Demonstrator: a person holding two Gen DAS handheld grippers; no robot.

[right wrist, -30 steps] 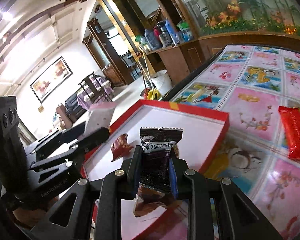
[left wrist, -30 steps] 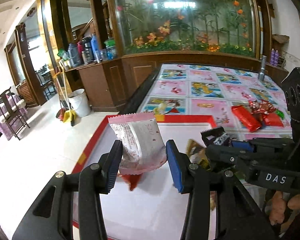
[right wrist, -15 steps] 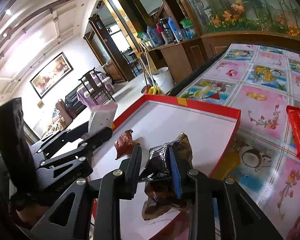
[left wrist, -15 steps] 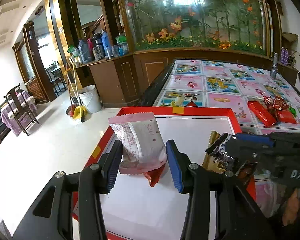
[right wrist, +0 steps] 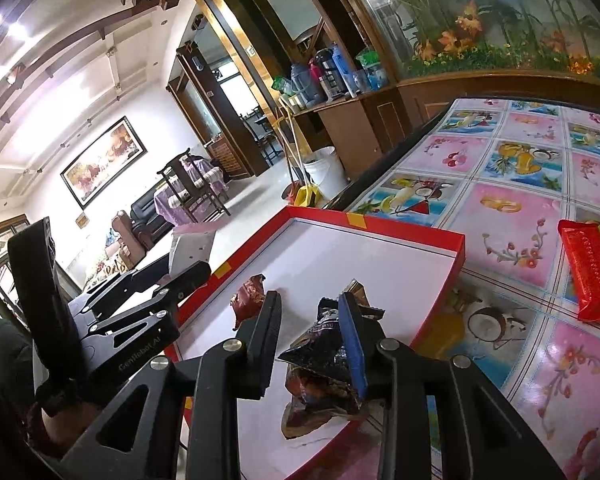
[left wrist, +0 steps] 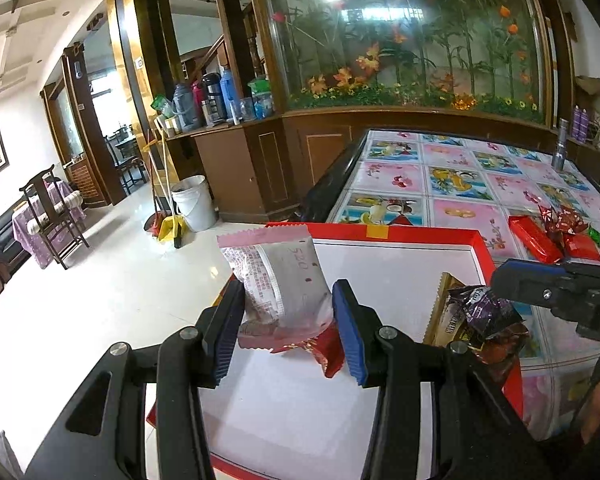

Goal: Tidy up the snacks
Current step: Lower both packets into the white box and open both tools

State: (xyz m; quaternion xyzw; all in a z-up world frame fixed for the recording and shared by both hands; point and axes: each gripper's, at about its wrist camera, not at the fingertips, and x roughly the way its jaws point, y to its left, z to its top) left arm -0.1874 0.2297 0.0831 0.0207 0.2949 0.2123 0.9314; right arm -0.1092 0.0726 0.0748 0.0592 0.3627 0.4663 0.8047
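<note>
My left gripper point(left wrist: 288, 320) is shut on a pink and white snack packet point(left wrist: 280, 284), held above the left part of a red-rimmed white tray point(left wrist: 380, 236). A small red wrapped candy point(left wrist: 328, 350) lies in the tray just under it. My right gripper point(right wrist: 310, 338) is open over the tray's point(right wrist: 380, 228) right side. A dark plum snack packet point(right wrist: 320, 354) leans loose against its right finger, on top of brown and gold packets point(left wrist: 496, 350). The left gripper also shows in the right wrist view point(right wrist: 192, 260).
The tray sits at the corner of a table with a pink fruit-print cloth point(right wrist: 512, 224). Red snack packets point(left wrist: 534, 238) and wrapped candies point(left wrist: 562, 220) lie on the cloth to the right. A metal bottle point(left wrist: 560, 154) stands at the far edge. Floor drops off left of the tray.
My right gripper has opened and let go of the dark packet, which tipped over onto the packets in the tray. My left gripper still holds the pink packet and has drifted left.
</note>
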